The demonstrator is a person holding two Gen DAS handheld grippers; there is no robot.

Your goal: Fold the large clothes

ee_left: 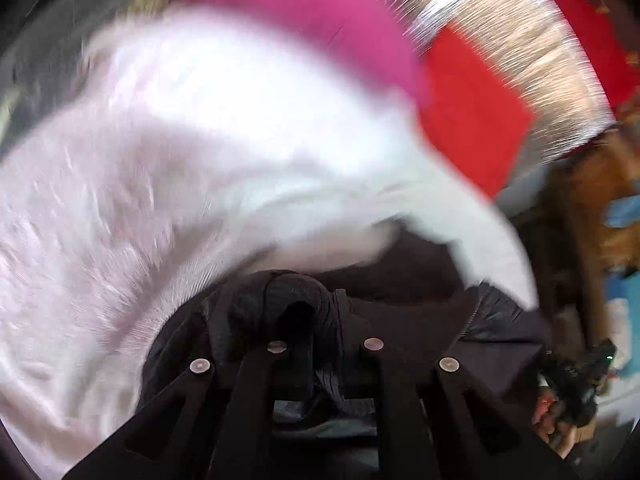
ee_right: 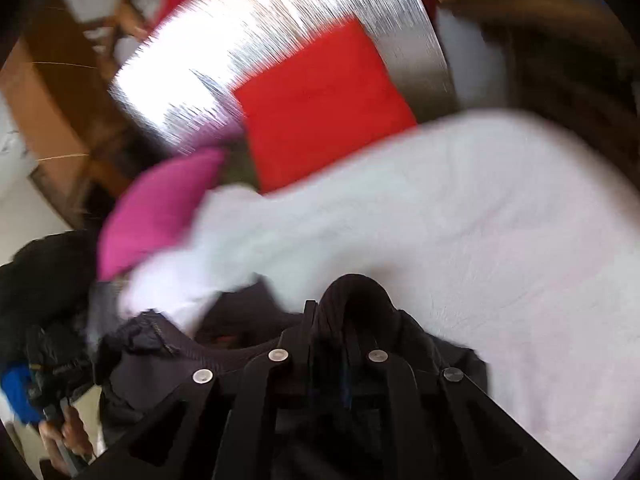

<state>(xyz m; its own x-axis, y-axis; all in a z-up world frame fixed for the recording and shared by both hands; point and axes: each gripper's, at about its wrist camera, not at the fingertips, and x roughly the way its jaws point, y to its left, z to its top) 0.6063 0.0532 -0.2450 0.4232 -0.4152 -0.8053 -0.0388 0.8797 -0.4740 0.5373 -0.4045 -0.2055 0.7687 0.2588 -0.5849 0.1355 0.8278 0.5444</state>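
Observation:
Both views are motion-blurred. My left gripper (ee_left: 308,320) is shut on a bunched fold of a dark garment (ee_left: 420,344) that hangs across to the right. My right gripper (ee_right: 352,312) is shut on another ribbed fold of the same dark garment (ee_right: 168,356), which stretches to the left. The garment is held above a pale pink-white cloth (ee_left: 120,200) that also shows in the right wrist view (ee_right: 480,240). The other hand and gripper show at the right edge of the left wrist view (ee_left: 576,384) and at the lower left of the right wrist view (ee_right: 60,420).
A magenta garment (ee_left: 300,12) (ee_right: 160,208) and a folded red cloth (ee_left: 472,112) (ee_right: 324,108) lie beyond the pale cloth. A shiny streaked surface (ee_right: 260,40) is behind them. Brown wooden furniture (ee_right: 52,92) stands at the side.

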